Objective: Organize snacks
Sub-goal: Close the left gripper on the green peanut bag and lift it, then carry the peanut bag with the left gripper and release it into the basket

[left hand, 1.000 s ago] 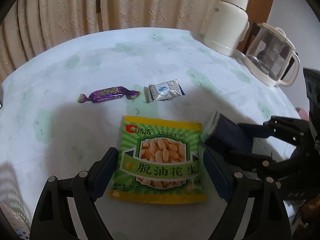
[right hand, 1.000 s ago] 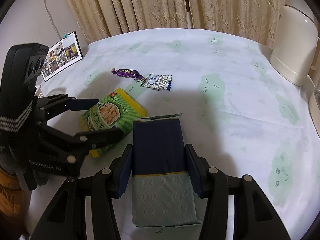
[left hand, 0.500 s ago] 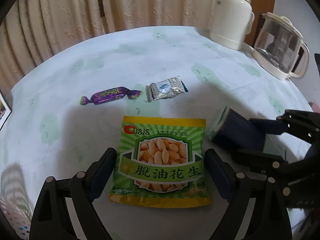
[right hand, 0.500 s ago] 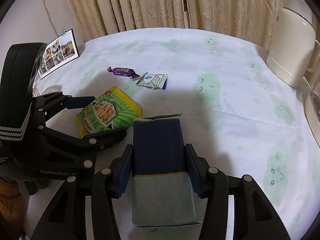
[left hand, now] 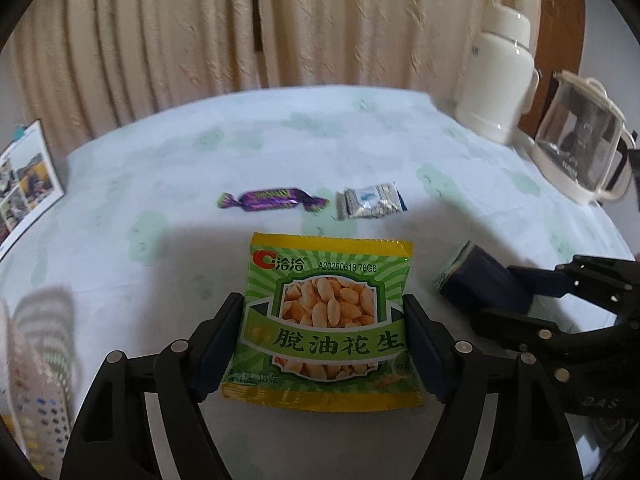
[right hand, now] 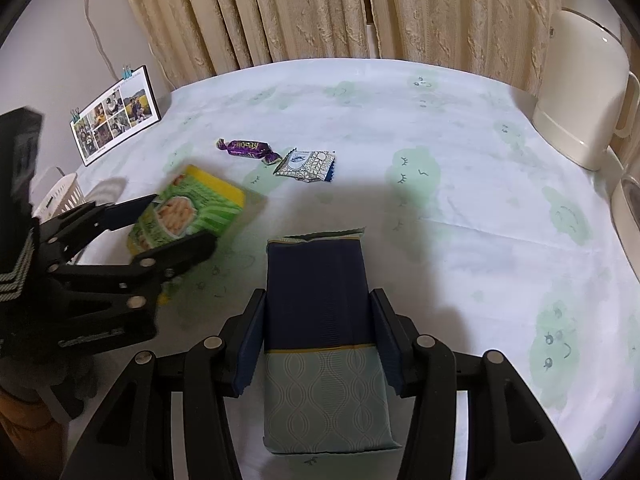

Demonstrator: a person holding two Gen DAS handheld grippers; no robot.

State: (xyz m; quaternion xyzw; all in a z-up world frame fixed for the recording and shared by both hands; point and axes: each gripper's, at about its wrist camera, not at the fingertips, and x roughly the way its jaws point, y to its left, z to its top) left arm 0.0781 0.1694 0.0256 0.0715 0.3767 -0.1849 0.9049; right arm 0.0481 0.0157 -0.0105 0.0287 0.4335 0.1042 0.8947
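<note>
**Both snack packs clamped, two small sweets left loose on the bench**

The green peanut pouch point(left hand: 326, 322) is clamped between the fingers of the left hand-held gripper point(left hand: 324, 344), taken across its lower half by the side edges. In the right wrist view it appears tilted and raised off the cloth, though contact at its far corner cannot be ruled out. It is judged light, a soft foil pillow with loose nuts inside; it will flex and sag at the unsupported top. The film is probably slippery, so a hold on the sealed side seams is preferred over the puffed middle, where squeezing could crush the contents or pop the seal.

The navy and pale teal packet point(right hand: 320, 336) is clamped in the right hand-held gripper point(right hand: 318, 340), pads on its long sides about mid-length. It looks like a firmer, block-shaped pack with a torn or crimped far end; it is judged stiffer and a little heavier than the pouch, so a mid-body side grip suits it.

Toward the middle of the bench point(right hand: 460, 128), the purple twist-wrapped candy point(left hand: 272, 199) and the small silver sachet point(left hand: 370, 201) lie just beside each other, apparently not touching. Both are judged very light and low-lying; the candy is best taken across its body, not the twisted ends, and the flat sachet by its short edges.

A cream thermos jug point(left hand: 500, 80) and a glass kettle point(left hand: 580, 136) stand at the far right edge of the bench, and a photo frame point(right hand: 116, 118) at the far left corner.
</note>
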